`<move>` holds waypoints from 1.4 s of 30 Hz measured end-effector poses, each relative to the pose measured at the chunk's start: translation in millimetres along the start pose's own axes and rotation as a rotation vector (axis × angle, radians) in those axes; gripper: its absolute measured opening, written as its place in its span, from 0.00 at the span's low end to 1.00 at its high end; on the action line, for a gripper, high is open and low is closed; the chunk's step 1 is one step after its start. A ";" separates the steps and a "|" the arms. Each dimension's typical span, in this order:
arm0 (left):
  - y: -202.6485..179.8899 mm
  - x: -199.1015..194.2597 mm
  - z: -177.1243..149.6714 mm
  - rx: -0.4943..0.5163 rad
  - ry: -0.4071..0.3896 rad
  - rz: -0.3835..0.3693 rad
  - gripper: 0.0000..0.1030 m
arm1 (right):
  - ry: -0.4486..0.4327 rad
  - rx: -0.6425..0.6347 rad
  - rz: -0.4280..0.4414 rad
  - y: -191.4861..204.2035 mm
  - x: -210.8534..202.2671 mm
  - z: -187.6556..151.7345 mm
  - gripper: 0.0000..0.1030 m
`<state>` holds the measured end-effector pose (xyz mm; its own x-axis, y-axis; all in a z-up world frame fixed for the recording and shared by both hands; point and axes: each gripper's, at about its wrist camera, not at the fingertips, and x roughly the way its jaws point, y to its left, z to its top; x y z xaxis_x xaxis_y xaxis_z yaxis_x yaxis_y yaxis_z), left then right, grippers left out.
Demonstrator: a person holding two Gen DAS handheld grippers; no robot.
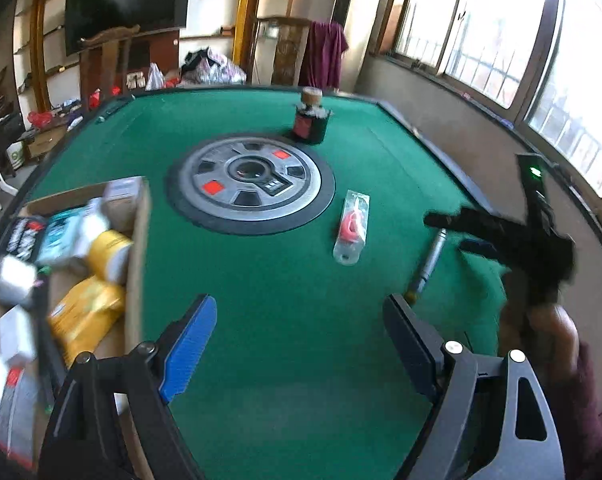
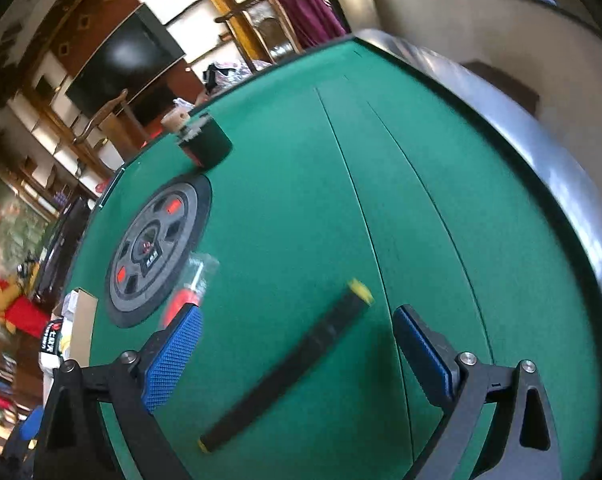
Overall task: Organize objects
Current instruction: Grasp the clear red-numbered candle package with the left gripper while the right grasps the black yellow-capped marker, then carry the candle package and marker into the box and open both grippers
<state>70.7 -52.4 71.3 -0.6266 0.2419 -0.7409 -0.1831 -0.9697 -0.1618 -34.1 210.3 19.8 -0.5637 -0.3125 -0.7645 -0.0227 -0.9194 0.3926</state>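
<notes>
My left gripper (image 1: 301, 340) is open over bare green felt, with nothing between its fingers. To its left stands a cardboard box (image 1: 137, 248) filled with several packets and boxes. A clear packet with a red item (image 1: 351, 228) lies ahead of it. A dark stick with yellow ends (image 2: 285, 364) lies slantwise on the felt under my right gripper (image 2: 301, 354). That gripper's jaws are wide open and neither pad touches the stick. In the left wrist view the stick (image 1: 427, 268) lies just in front of the right gripper (image 1: 457, 236). The red packet (image 2: 185, 292) lies beyond its left finger.
A round grey panel (image 1: 249, 180) sits in the middle of the green table (image 1: 261, 280). A dark bottle with a cork top (image 1: 311, 120) stands behind it. The table's raised dark rim (image 2: 561, 208) runs along the right side, near a wall with windows.
</notes>
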 end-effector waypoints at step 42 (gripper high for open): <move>-3.4 36.0 33.7 0.002 -0.039 -0.094 0.26 | -0.037 -0.406 -0.311 32.0 18.6 -28.1 0.16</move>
<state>23.3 -39.2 67.1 -0.6359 0.3330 -0.6962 -0.2440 -0.9426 -0.2279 -22.1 168.3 3.7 -0.6103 -0.0074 -0.7921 0.1244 -0.9884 -0.0866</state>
